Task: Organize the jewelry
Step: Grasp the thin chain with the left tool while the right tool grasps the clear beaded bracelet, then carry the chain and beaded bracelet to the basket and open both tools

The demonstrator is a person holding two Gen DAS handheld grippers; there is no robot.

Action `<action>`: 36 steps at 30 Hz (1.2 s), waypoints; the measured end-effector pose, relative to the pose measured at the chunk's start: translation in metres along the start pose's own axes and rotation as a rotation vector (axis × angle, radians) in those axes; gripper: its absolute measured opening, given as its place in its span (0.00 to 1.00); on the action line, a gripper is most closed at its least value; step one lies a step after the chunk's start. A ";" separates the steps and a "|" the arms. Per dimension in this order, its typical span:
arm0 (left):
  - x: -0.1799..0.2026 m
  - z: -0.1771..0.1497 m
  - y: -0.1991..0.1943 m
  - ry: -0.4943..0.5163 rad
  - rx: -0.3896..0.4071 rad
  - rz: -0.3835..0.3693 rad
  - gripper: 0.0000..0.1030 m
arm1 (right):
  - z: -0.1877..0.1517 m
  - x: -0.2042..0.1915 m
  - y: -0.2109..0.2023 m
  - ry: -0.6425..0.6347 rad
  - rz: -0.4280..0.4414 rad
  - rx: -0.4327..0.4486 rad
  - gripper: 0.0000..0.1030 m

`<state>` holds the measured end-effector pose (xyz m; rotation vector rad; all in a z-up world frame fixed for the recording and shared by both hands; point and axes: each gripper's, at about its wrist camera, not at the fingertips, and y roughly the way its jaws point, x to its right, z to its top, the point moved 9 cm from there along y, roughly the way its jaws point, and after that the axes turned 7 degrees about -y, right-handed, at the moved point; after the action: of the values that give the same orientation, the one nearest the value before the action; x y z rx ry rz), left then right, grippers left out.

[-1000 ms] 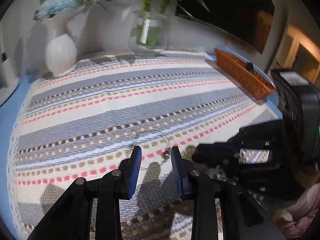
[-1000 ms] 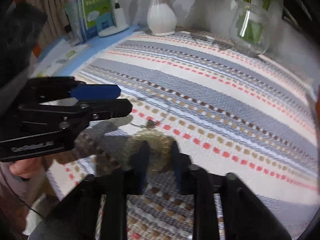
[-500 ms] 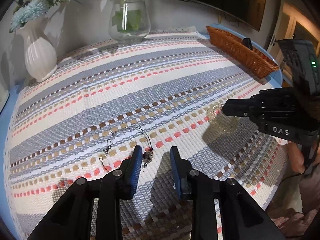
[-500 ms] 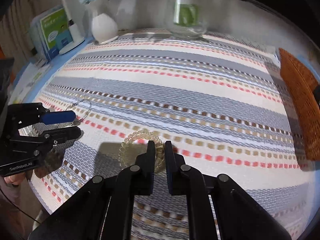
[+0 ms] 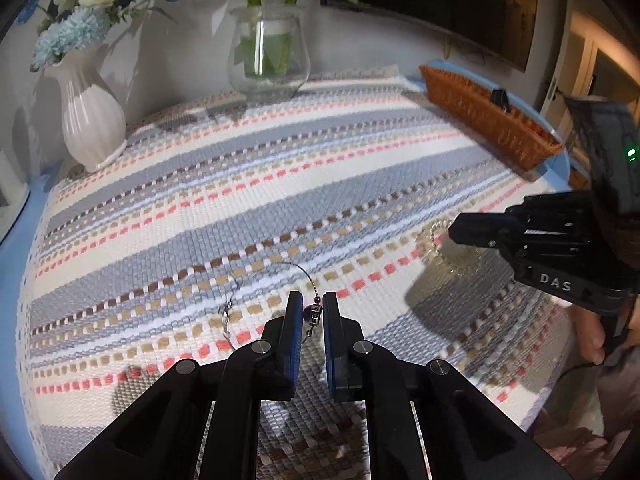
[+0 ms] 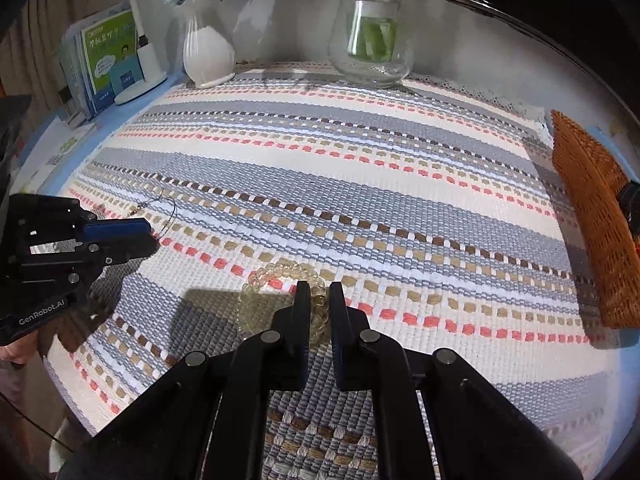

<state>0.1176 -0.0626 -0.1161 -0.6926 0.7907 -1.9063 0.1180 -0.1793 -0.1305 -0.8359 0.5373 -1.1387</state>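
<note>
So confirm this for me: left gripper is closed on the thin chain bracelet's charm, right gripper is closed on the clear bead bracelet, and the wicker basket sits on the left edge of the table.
Not quite. The wicker basket sits at the right edge of the table, as the right wrist view shows. The rest holds: the left gripper is closed on the thin chain bracelet at its charm, and the right gripper is closed on the clear bead bracelet.

Landmark = woven cloth point(image 6: 360, 184), spread over the tabletop. On its far edge: ribbed vase point(image 6: 208, 54) twd the left, glass vase point(image 6: 370, 46) to the right of it. Basket point(image 6: 592, 224) off the cloth's right edge, lengthwise along it. Books point(image 6: 104, 56) stand off the far-left corner. Near edge, on cloth: thin chain bracelet point(image 5: 280, 284) to the left, bead bracelet point(image 6: 280, 292) to the right, well apart. Left gripper point(image 5: 312, 312) over the chain's charm; right gripper point(image 6: 319, 300) at the bead bracelet's right side.
</note>
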 end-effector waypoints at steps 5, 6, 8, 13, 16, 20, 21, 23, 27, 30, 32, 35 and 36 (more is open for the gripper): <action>0.009 0.015 -0.017 -0.002 0.044 -0.057 0.09 | 0.004 0.013 -0.015 0.047 0.020 0.034 0.10; 0.012 0.019 -0.020 0.000 0.052 -0.069 0.09 | 0.005 0.016 -0.019 0.060 0.026 0.044 0.10; 0.019 0.028 -0.027 0.006 0.070 -0.098 0.09 | 0.007 0.024 -0.027 0.086 0.038 0.062 0.10; 0.041 0.054 -0.040 -0.023 0.096 -0.254 0.09 | 0.009 0.048 -0.045 0.148 0.041 0.100 0.10; 0.054 0.072 -0.048 -0.052 0.111 -0.343 0.09 | 0.007 0.064 -0.055 0.219 0.104 0.123 0.10; 0.077 0.098 -0.048 -0.038 0.115 -0.371 0.09 | 0.004 0.088 -0.068 0.267 0.097 0.154 0.10; 0.083 0.104 -0.047 -0.025 0.117 -0.368 0.09 | 0.004 0.095 -0.073 0.279 0.096 0.165 0.10; 0.101 0.117 -0.042 0.000 0.113 -0.377 0.09 | 0.004 0.110 -0.084 0.301 0.087 0.190 0.10; 0.139 0.142 -0.027 0.044 0.100 -0.416 0.09 | 0.003 0.148 -0.108 0.346 0.042 0.239 0.10; 0.169 0.167 -0.012 0.072 0.092 -0.438 0.09 | 0.000 0.186 -0.129 0.387 -0.020 0.276 0.10; 0.190 0.182 0.000 0.082 0.080 -0.463 0.09 | -0.004 0.216 -0.142 0.425 -0.079 0.293 0.10; 0.219 0.203 0.017 0.094 0.083 -0.500 0.09 | -0.013 0.259 -0.151 0.498 -0.155 0.294 0.10; 0.229 0.211 0.025 0.102 0.083 -0.504 0.09 | -0.016 0.271 -0.151 0.520 -0.173 0.288 0.10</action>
<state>0.1921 -0.3282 0.0300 -0.8018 0.6321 -2.4298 0.1142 -0.4655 -0.0086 -0.3343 0.7135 -1.5637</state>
